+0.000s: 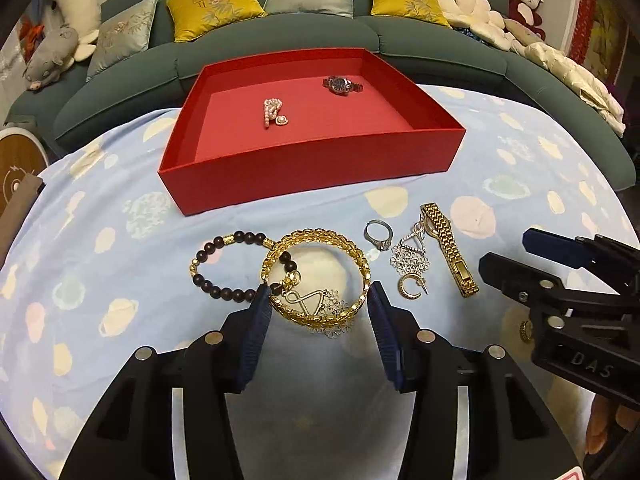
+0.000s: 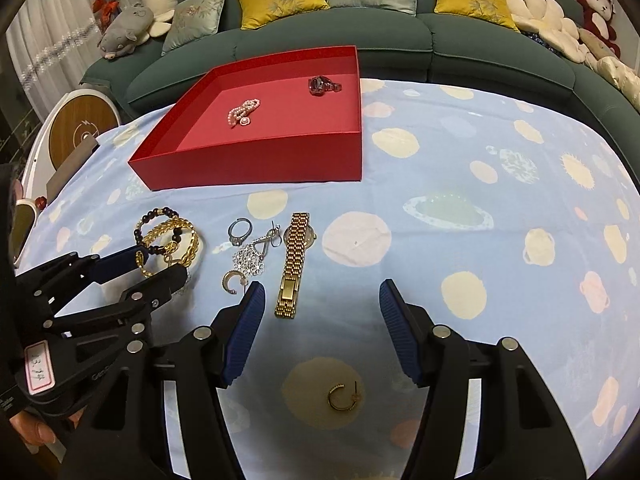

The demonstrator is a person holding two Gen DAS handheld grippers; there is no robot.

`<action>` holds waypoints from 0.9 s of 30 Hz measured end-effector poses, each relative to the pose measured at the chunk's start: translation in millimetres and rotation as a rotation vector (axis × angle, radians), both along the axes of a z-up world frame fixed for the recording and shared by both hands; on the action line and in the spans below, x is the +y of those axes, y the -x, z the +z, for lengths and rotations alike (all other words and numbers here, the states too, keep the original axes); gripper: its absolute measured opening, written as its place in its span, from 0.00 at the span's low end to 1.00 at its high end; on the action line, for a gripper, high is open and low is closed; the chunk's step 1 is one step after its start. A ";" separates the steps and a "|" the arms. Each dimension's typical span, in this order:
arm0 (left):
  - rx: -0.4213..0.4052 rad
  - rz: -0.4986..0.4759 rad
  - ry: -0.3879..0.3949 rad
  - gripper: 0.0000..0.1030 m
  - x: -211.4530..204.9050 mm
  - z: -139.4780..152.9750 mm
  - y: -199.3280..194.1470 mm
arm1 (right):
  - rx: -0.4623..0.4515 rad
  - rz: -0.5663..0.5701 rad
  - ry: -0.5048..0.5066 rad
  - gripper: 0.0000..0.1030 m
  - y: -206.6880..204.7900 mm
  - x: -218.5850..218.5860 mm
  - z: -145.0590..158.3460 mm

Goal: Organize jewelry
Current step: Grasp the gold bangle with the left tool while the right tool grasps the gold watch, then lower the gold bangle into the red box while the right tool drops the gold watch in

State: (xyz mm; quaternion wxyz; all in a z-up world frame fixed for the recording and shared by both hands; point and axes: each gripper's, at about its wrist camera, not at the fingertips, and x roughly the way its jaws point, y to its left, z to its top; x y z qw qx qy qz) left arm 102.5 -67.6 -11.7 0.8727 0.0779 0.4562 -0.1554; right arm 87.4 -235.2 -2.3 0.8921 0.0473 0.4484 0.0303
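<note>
A red box (image 1: 312, 172) (image 2: 256, 160) holds a pearl bracelet (image 1: 274, 112) (image 2: 244, 113) and a dark watch (image 1: 342, 85) (image 2: 323, 85). On the blue cloth lie a gold bangle (image 1: 316, 276) (image 2: 172, 244), a dark bead bracelet (image 1: 224, 264), a ring (image 1: 378, 234) (image 2: 240, 230), silver flower earrings (image 1: 410, 258) (image 2: 250, 258), a gold hoop earring (image 1: 410, 286) (image 2: 234, 280), and a gold watch (image 1: 448, 248) (image 2: 294, 264). My left gripper (image 1: 316, 300) is open, with its fingers on either side of the bangle's near edge. My right gripper (image 2: 320, 300) is open and empty beside the gold watch. Another gold hoop earring (image 2: 344, 396) lies under it.
A green sofa (image 1: 280, 48) with yellow and grey cushions and plush toys runs behind the table. A round wooden device (image 2: 82, 124) stands at the left. The blue cloth (image 2: 480, 200) stretches to the right of the box.
</note>
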 end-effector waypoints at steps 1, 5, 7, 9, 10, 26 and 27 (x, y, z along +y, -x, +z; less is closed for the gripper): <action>-0.002 0.004 0.007 0.45 1.9 2.1 -0.1 | -0.002 0.002 0.001 0.54 -2.7 2.0 -0.6; -0.003 0.014 0.009 0.45 8.0 4.5 -2.3 | 0.000 0.005 0.008 0.51 -14.9 9.0 -6.2; -0.004 0.016 0.005 0.45 12.1 4.9 -2.3 | 0.008 0.008 0.015 0.47 -21.6 12.7 -11.5; -0.003 0.021 0.007 0.45 18.0 5.6 -3.5 | 0.016 0.008 0.022 0.44 -28.1 15.1 -16.8; -0.002 0.026 0.009 0.45 21.3 5.9 -4.4 | 0.020 0.007 0.029 0.43 -31.1 16.1 -19.3; -0.006 0.089 0.045 0.46 60.2 16.3 -16.5 | -0.006 -0.010 0.065 0.21 -40.6 22.5 -18.5; -0.008 0.090 0.048 0.46 61.3 18.3 -16.8 | -0.015 -0.008 0.058 0.21 -39.2 22.9 -14.6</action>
